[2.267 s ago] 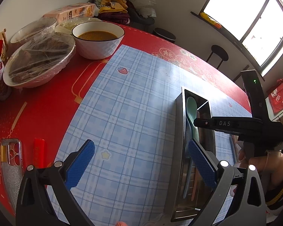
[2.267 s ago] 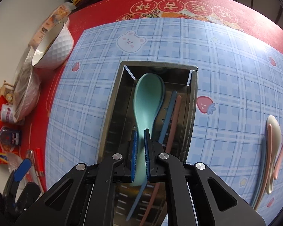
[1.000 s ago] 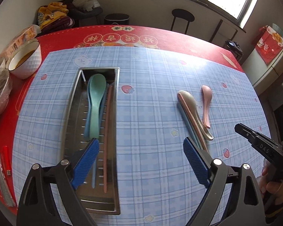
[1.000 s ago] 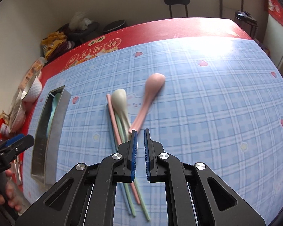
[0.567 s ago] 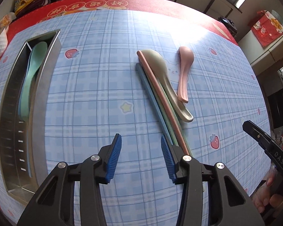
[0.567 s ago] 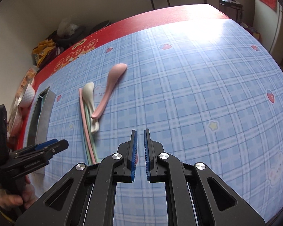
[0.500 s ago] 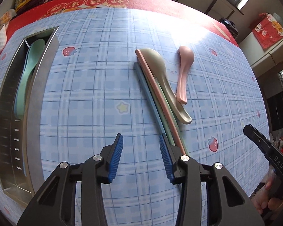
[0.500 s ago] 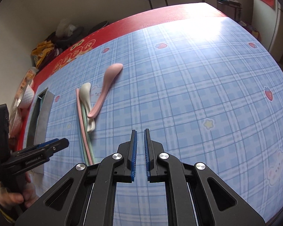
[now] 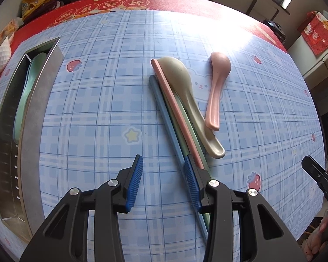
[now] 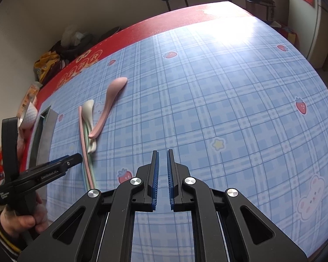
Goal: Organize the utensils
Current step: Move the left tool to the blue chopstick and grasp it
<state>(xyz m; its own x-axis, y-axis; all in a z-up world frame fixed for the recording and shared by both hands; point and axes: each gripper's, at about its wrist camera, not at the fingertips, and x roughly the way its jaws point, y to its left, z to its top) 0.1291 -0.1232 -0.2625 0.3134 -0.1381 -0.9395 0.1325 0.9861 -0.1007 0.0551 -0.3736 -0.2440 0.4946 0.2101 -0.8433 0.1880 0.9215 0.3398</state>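
1. Five loose things lie together on the blue checked cloth [image 9: 94, 113]: a blue chopstick [image 9: 166, 122], a pink chopstick [image 9: 175, 109], a green chopstick [image 9: 187, 120], a beige spoon [image 9: 185, 91] and a pink spoon [image 9: 216, 87].
2. The metal tray [image 9: 35, 113] sits well off to the side. A green spoon [image 9: 26, 91] is already inside it, so the loose things probably go there too.
3. The left gripper [image 9: 163, 182] is partly open and holds nothing. Its jaws have just been closing in. One pad sits over the near ends of the sticks and the other is over bare cloth.
4. The right gripper [image 10: 161, 180] is squeezed nearly closed with nothing inside. It is over bare cloth, away from the pile.
5. The sticks look light, thin, hard and smooth. I think they could slip or roll.
6. A good place to pinch looks like the near end of the blue chopstick, since it lies on the outside of the pile.
7. The sticks touch each other, so a pinch might catch two at once.
8. The spoons look light and stiff too. Their thin handles seem easier to grab than the round bowls.
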